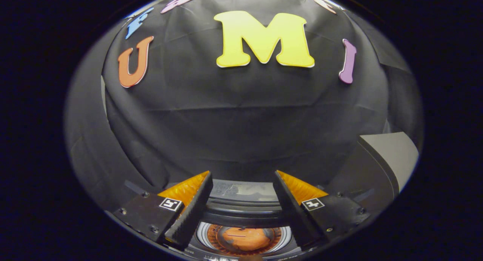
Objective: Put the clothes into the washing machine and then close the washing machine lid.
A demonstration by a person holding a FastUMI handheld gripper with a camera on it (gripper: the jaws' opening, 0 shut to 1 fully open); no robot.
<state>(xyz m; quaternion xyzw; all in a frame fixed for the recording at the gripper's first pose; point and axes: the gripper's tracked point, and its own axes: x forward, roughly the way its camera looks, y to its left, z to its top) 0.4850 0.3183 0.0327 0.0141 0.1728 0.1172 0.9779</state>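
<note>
Claw [243, 180] spread wide, its two wedge-shaped fingers well apart, clamping nothing, no cloth or part touching either inner face. Small square black-and-white marker tag on top of each finger block, one on the left [170, 204] and one on the right [313, 204]. Hanging above the round dark-rimmed top opening of the washing machine [241, 212], tips pointing forward over its far rim. Below and between the fingers, close to their bases, a shiny ringed metal drum [203, 234] seen from above. Inside that drum, at the bottom, a crumpled orange garment [245, 238], lying loose, apart from both fingers and directly under the gap between them. Just ahead of the tips, a pale grey glossy strip of the machine's top panel [245, 189], running crosswise between the two fingers. Beyond the right finger and off to its side, a raised flat lid, dark on its inner face with a light grey outer panel [392, 159], tilted up and away from the opening, so the machine stands uncovered. Farther ahead, past the machine, creased black cloth booth wall [241, 117] rising behind everything and curving round both sides. Exact tilt of the lid hard to judge through the fisheye bend.
</note>
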